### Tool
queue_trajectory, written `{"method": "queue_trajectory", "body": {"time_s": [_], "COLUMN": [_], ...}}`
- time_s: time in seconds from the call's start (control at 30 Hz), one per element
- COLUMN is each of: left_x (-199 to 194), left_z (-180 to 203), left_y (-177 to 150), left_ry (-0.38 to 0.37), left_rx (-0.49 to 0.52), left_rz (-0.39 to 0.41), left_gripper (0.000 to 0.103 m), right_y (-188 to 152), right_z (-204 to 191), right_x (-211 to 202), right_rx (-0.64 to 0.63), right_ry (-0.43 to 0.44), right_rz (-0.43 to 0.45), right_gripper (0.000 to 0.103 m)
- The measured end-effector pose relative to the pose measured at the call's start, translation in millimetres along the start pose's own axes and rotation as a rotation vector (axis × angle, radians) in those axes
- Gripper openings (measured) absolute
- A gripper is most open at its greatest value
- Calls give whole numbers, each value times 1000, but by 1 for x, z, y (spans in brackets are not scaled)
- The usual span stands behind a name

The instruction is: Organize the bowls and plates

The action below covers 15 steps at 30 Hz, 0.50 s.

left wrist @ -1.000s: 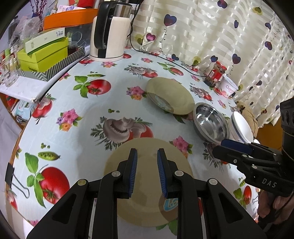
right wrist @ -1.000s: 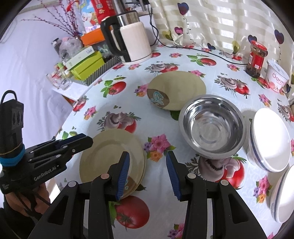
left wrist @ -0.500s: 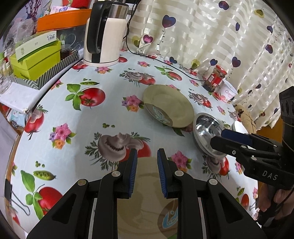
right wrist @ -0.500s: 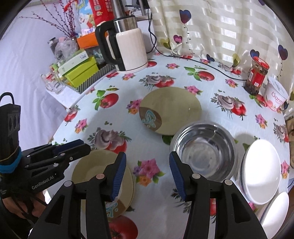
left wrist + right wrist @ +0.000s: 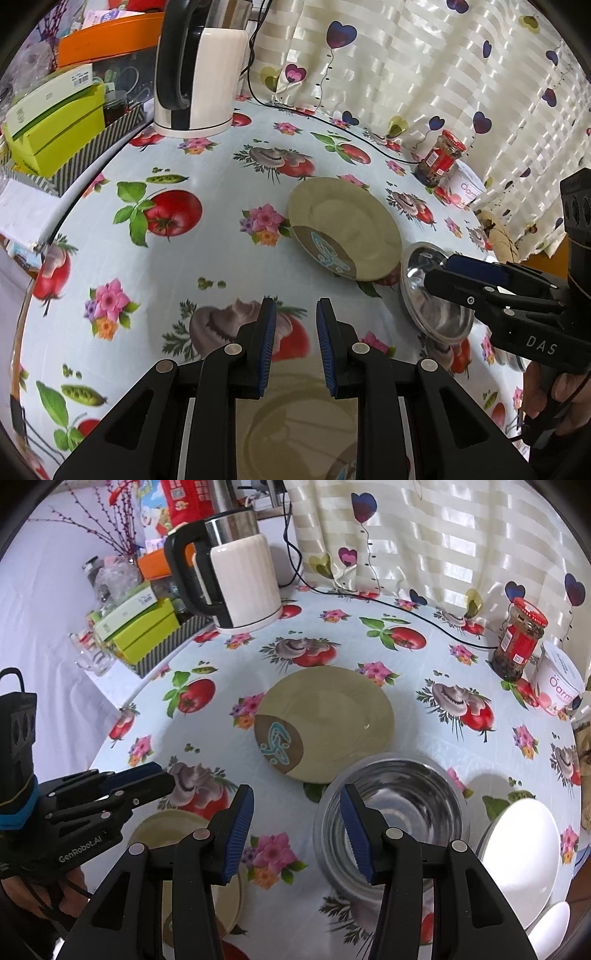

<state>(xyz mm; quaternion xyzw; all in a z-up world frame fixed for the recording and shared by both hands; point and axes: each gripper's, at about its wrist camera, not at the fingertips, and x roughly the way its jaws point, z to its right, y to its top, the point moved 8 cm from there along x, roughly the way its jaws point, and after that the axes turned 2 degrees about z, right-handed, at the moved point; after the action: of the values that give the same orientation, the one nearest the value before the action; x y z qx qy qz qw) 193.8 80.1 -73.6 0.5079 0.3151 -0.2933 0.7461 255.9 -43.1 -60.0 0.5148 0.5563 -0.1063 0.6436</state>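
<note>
- Here, the left gripper (image 5: 295,341) hangs above the tablecloth (image 5: 207,254) with its jaws a narrow gap apart and nothing between the blue pads.
- A beige plate (image 5: 295,417) lies flat under the left gripper's fingers, at the near edge of the table.
- The right gripper (image 5: 295,830) has just been opening its jaws; they stand moderately wide, and nothing is gripped.
- Its left pad sits over a printed flower, while its right pad seems to hover above the near rim of the steel bowl (image 5: 399,812), though contact is hard to judge from this angle.
- A second beige plate (image 5: 332,716), with a brown patch and a blue motif, rests flat in mid-table, touching or just beside the steel bowl.
- A white bowl (image 5: 524,853) sits to the right of the steel one, and another white rim (image 5: 550,926) shows at the lower right corner.
- An electric kettle (image 5: 240,583) stands at the far side, a red-lidded jar (image 5: 519,642) and a yoghurt tub (image 5: 561,683) near the curtain (image 5: 443,535).
</note>
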Motion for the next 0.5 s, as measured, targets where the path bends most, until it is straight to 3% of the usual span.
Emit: {"method": "queue_trajectory", "body": {"time_s": [0.5], "left_x": [39], "left_z": [-1], "left_y": [41], "left_ry": [-41], "left_rx": [-11], "left_rz": [-33], "left_gripper": [23], "right_y": [35], "right_z": [37], "right_x": [31], "right_rx": [1], "right_ry": [-37], "right_rz": [-34], "right_gripper": [49]}}
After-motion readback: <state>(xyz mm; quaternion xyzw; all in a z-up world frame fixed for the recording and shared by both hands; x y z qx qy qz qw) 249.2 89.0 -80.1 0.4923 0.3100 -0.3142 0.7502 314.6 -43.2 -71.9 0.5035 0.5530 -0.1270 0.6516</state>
